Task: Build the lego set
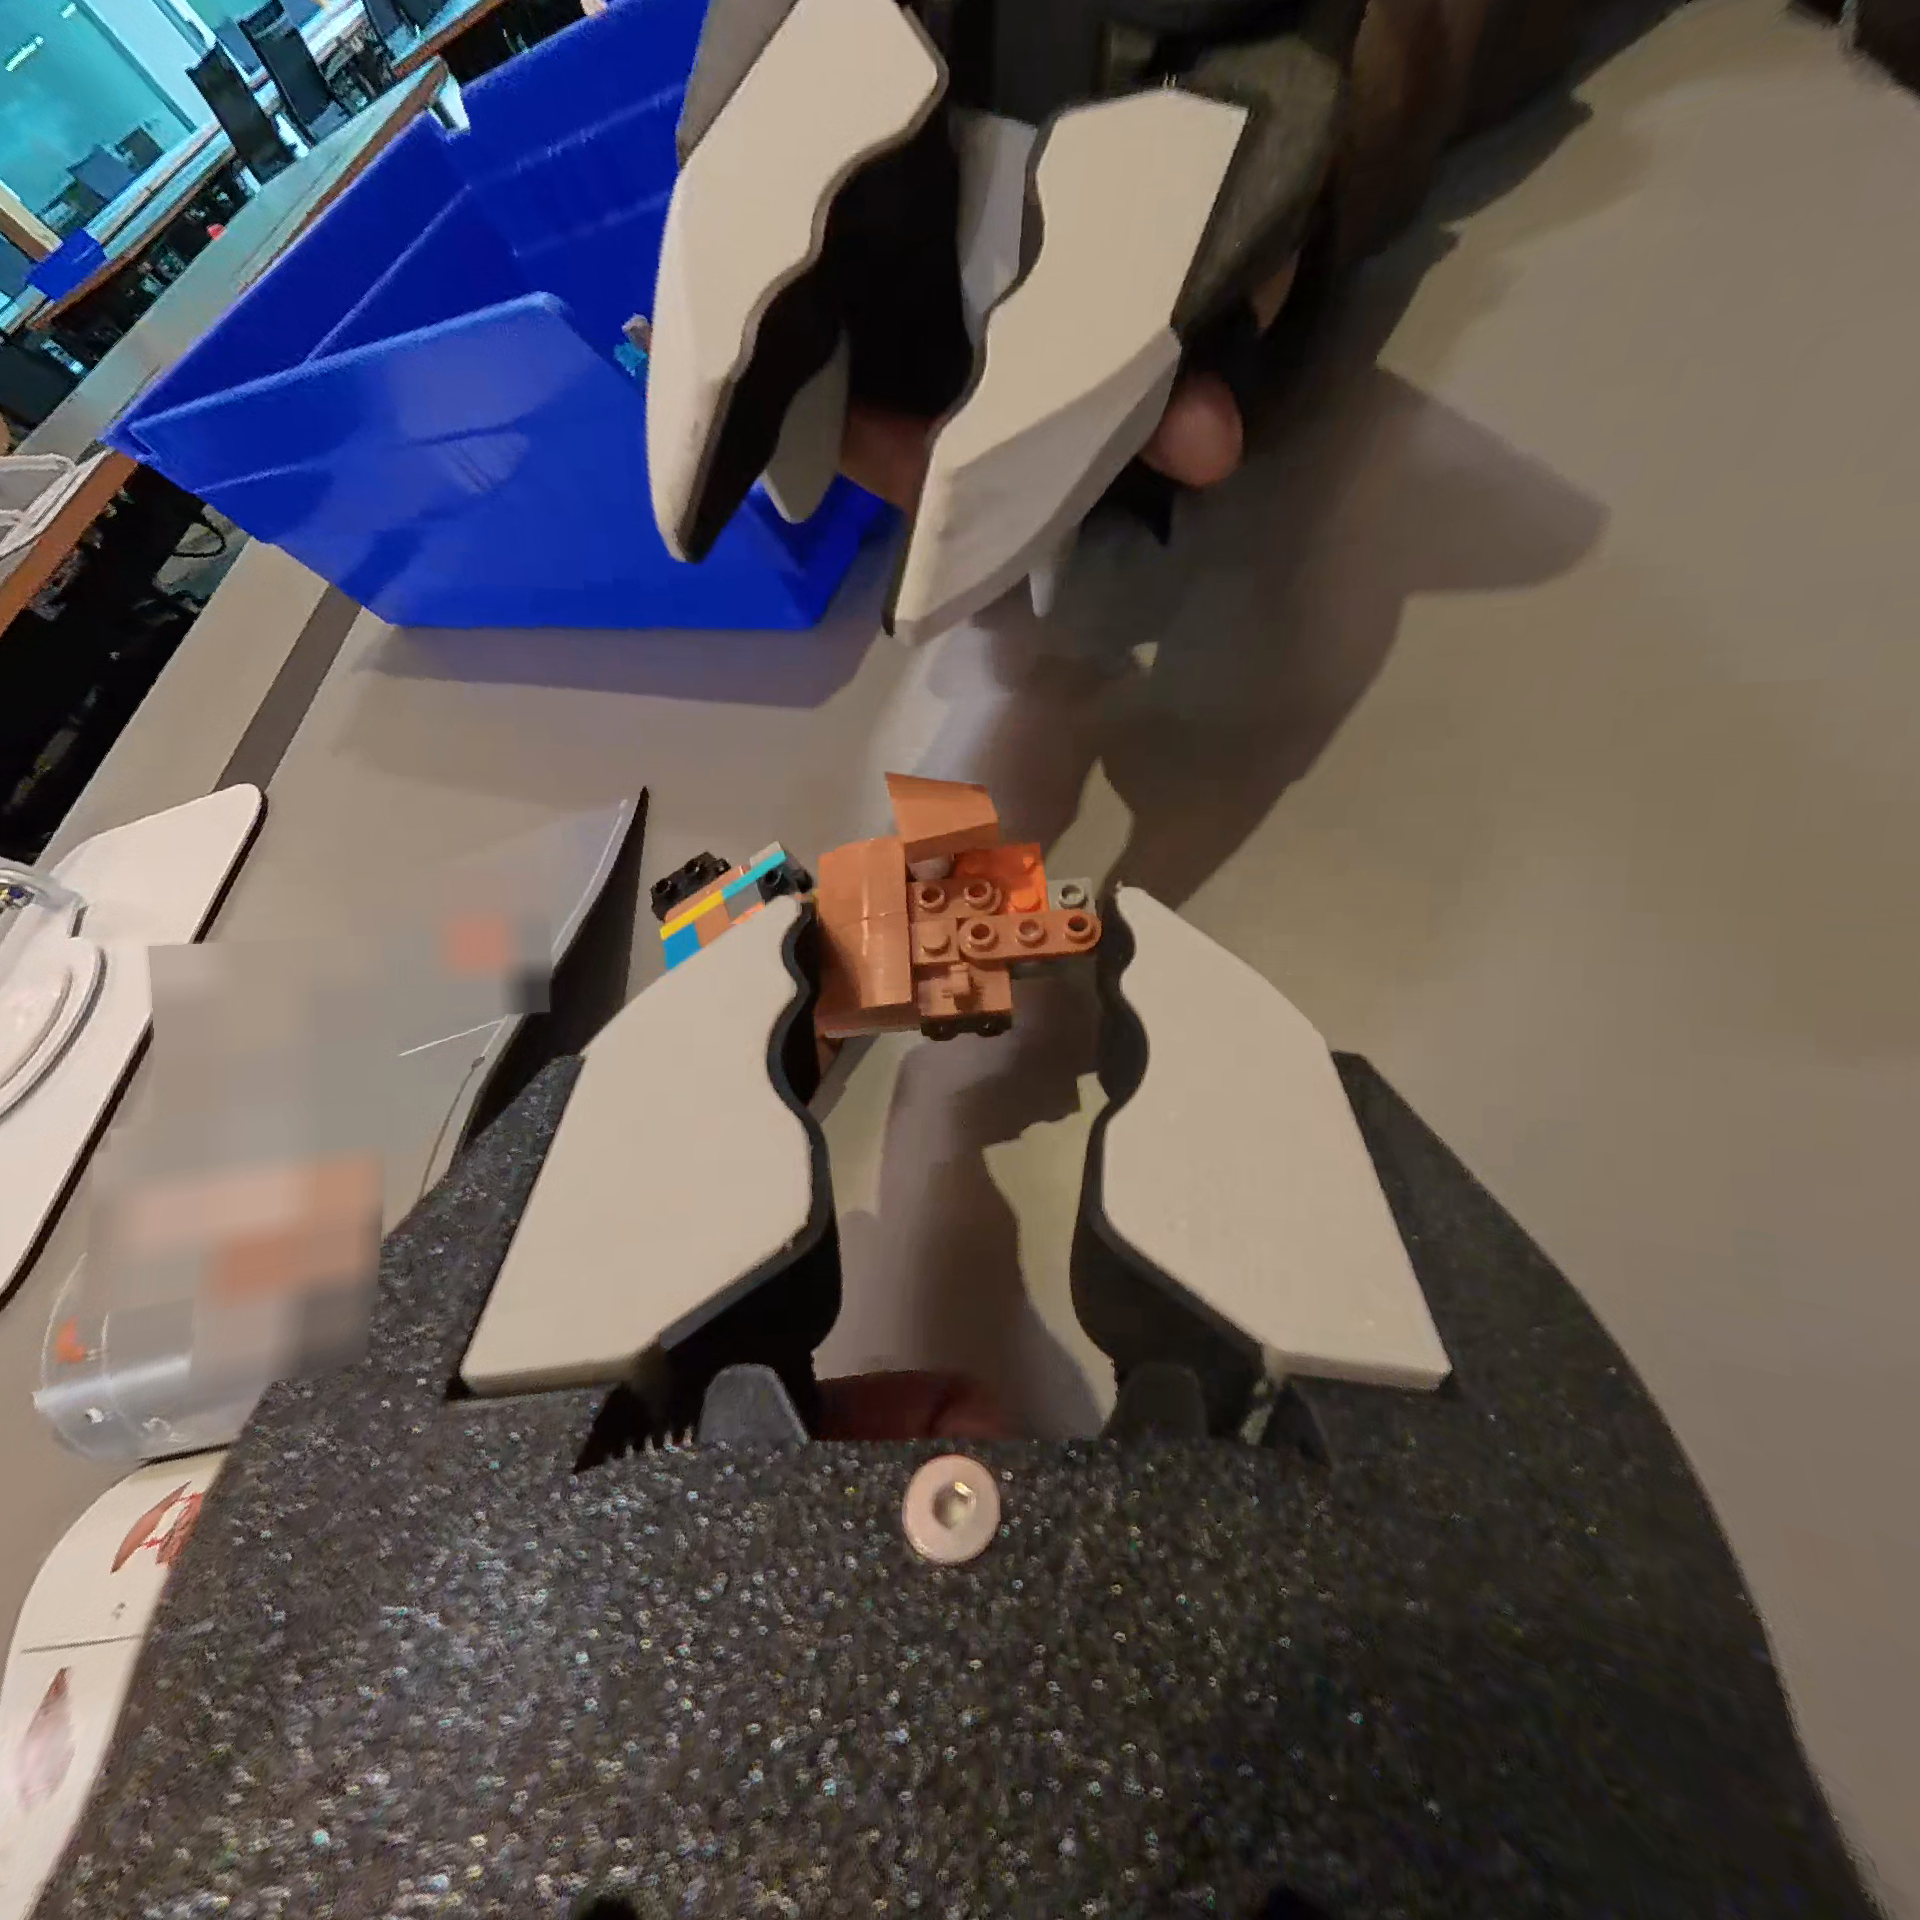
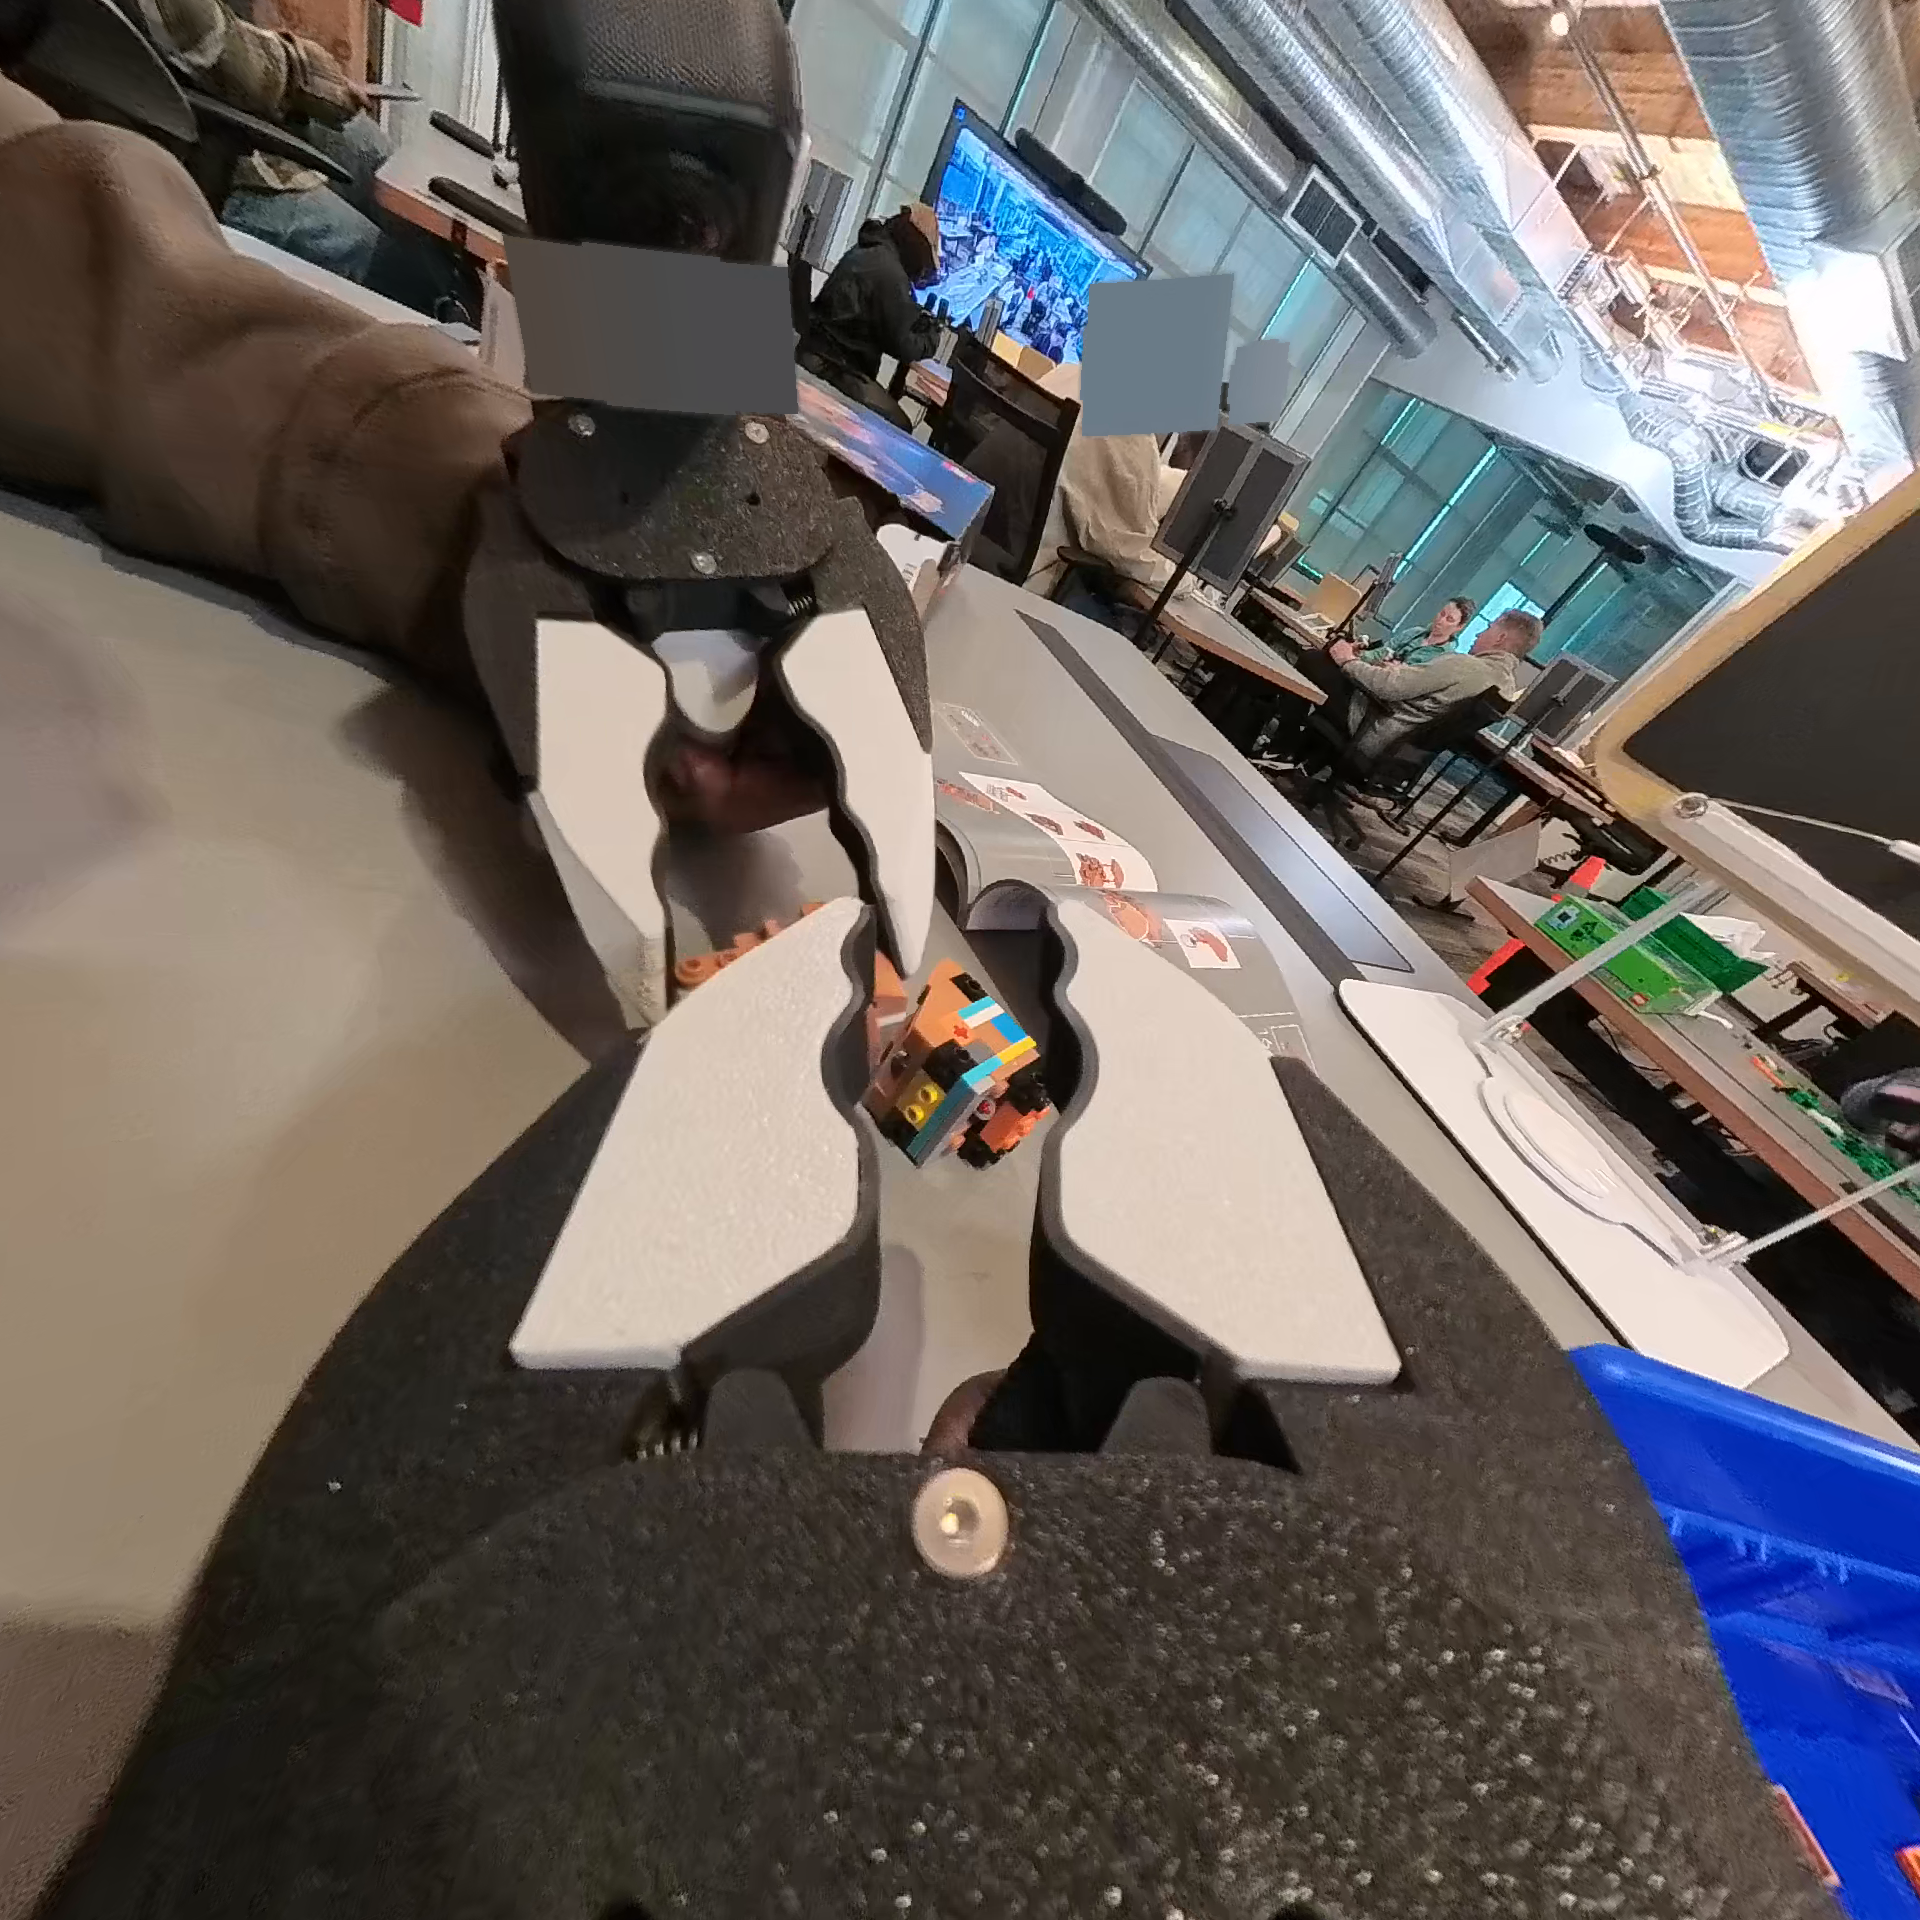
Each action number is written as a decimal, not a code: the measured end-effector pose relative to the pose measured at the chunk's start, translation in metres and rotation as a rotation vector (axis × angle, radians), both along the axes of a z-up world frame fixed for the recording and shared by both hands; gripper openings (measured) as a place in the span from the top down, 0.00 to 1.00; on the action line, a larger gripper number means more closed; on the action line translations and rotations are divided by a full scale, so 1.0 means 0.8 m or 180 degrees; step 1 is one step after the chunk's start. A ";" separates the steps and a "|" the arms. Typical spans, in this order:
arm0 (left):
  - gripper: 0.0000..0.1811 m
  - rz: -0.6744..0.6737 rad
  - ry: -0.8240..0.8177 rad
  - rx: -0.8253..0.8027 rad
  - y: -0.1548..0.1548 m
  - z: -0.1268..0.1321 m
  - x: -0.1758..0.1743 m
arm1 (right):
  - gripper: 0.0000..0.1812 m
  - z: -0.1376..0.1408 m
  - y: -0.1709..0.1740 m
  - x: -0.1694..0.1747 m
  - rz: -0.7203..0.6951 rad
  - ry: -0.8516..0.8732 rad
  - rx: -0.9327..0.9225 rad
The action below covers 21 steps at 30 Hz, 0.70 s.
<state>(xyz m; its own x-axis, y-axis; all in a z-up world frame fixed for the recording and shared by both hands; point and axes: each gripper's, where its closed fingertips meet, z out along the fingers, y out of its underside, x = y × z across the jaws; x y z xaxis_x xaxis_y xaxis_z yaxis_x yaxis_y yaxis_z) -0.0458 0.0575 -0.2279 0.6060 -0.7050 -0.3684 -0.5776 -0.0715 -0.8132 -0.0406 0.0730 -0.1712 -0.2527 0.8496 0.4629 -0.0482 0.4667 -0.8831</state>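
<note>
A brown and orange lego build (image 1: 914, 935) lies on the grey table (image 1: 1558, 935), between the tips of my left gripper (image 1: 956, 912), which is open around it. A small multi-coloured lego block (image 1: 727, 904) lies just left of it, by the left fingertip. My right gripper (image 1: 800, 582) hangs open and empty above and beyond them. In the right wrist view the multi-coloured block (image 2: 956, 1070) shows on the table below the gap of the open right gripper (image 2: 956, 920). The left gripper (image 2: 774, 935) faces it, with a bit of the brown build (image 2: 727, 951) showing between its fingers.
A blue bin (image 1: 468, 416) stands at the back left of the table, at the lower right in the right wrist view (image 2: 1787, 1558). An open instruction booklet (image 2: 1091, 862) and a white board (image 2: 1538, 1143) lie beside the lego. The table edge runs along there. My right fingertips sit around 6 cm from my left ones.
</note>
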 end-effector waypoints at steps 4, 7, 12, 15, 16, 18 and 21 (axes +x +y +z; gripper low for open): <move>0.71 0.0063 0.0013 0.0010 0.003 0.000 -0.003 | 0.84 0.000 0.000 0.000 -0.0001 -0.0003 0.0009; 0.71 0.0089 0.0029 0.0014 0.004 -0.001 -0.005 | 0.84 0.000 0.000 0.000 -0.0002 -0.0002 0.0008; 0.71 0.0082 0.0081 0.0014 0.003 -0.003 -0.004 | 0.84 -0.001 -0.001 0.000 0.0003 -0.0004 0.0020; 0.71 0.0082 0.0087 0.0017 0.003 -0.003 -0.004 | 0.84 -0.001 -0.001 0.000 0.0004 -0.0006 0.0017; 0.71 0.0083 0.0087 0.0020 0.003 -0.003 -0.004 | 0.84 -0.001 -0.001 0.000 0.0003 -0.0006 0.0017; 0.71 0.0083 0.0088 0.0024 0.003 -0.003 -0.004 | 0.84 -0.001 -0.001 0.000 0.0003 -0.0005 0.0017; 0.71 0.0081 0.0086 0.0028 0.002 -0.003 -0.003 | 0.84 0.000 -0.001 0.000 0.0001 -0.0003 0.0010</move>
<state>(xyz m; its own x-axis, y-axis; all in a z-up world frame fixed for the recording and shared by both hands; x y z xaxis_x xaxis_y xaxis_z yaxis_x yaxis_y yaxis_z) -0.0483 0.0594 -0.2301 0.6133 -0.6863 -0.3910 -0.5975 -0.0794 -0.7979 -0.0407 0.0723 -0.1715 -0.2533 0.8482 0.4652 -0.0475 0.4694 -0.8817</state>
